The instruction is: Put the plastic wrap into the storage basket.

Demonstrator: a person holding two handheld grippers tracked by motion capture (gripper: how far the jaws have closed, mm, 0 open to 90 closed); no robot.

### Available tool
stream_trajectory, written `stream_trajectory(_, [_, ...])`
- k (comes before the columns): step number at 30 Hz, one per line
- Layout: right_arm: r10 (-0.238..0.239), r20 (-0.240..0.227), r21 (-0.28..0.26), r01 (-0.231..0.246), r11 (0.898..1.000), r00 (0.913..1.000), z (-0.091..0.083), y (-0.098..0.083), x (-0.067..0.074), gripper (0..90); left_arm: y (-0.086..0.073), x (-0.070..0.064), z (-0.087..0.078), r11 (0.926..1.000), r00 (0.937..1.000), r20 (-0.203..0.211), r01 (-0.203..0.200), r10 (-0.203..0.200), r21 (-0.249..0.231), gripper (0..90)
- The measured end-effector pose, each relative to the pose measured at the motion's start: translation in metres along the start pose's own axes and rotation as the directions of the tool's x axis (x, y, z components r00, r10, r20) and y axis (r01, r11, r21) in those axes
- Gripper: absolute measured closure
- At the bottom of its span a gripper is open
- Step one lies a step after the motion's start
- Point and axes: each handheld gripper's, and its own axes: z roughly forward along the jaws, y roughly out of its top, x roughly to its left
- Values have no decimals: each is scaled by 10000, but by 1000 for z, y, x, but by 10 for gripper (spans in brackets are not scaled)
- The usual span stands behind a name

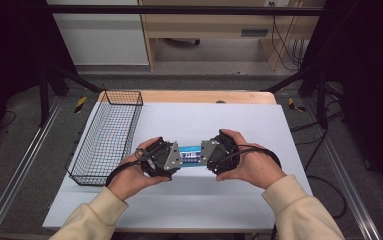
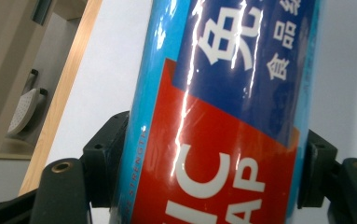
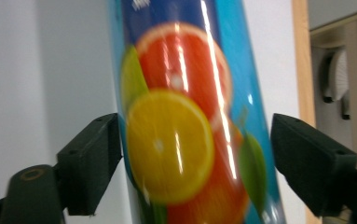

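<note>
White sheeting covers the table (image 1: 239, 200), whose wooden edge shows at the far side, with grey floor and dark frame rails around it. Near the middle of the sheet lies a blue box of cling wrap (image 1: 191, 155), held between the two hands. The left gripper (image 1: 171, 159) has its jaws around the box's left end; in the left gripper view both black pads press against the blue sides of the box (image 2: 223, 121), so it is pinched there. The right gripper (image 1: 208, 157) sits at the box's right end; in the right gripper view the box (image 3: 185, 126), printed with sliced citrus fruit, stands between the jaws, with a clear gap to the pad on the picture's right, and the pad on the picture's left close to or touching it. Those jaws stand spread, not clamping.

Just left of the left hand (image 1: 131, 175), a black wire basket (image 1: 104, 137) rests along the sheet's left edge, running away from the person; nothing can be made out inside it.

Seen from above, the box lies flat, its long axis running left to right across the table, one end toward each gripper.
</note>
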Motion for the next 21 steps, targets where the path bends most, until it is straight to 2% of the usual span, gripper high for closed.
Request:
stream_trajectory(2, [250,183,64,-251,9997,9995,-2,-5,-2,106,-3,0,-1,10000,10000,-9,59,-59,35,278])
stream_trajectory(8, [853,604,69,-859,9963,9945,-13,-28,-4,77,-12,-1,-4,9997,9998,-118,148,-146,196,279])
stream_trajectory(10, [1358,704,75,-1367,9906,9882,-18,-43,-3,91,-14,-2,-7,9995,9997,-144,221,-217,240,280])
stream_trajectory(11, [1358,704,75,-1367,9906,9882,-18,-43,-3,91,-14,-2,-8,9996,9997,-178,196,-192,224,280])
stream_trajectory(12, [1562,806,-95,-1559,9877,9844,-21,-51,-1,93,-16,-2,-12,9996,9997,-212,160,-155,233,281])
stream_trajectory(13, [1683,844,-42,-1685,9857,9821,-22,-54,0,76,-16,-2,-12,9996,9997,-212,160,-155,233,281])
stream_trajectory(16, [2379,1252,-300,-2360,9713,9632,-25,-67,3,69,-18,-2,-17,9992,9992,-318,245,-235,315,281])
stream_trajectory(17, [2379,1252,-300,-2360,9713,9632,-25,-67,3,69,-18,-1,-18,9990,9990,-314,331,-322,302,281])
stream_trajectory(19, [2858,1398,-589,-2801,9582,9480,-26,-74,5,71,-21,0,-22,9988,9985,-396,377,-365,299,281])
stream_trajectory(20, [3218,1491,-699,-3147,9466,9350,-26,-77,7,71,-22,1,-24,9987,9984,-419,396,-382,315,282])
stream_trajectory(21, [3995,1614,-930,-3891,9165,9024,-25,-84,12,116,-22,4,-27,9984,9977,-485,478,-464,292,281])
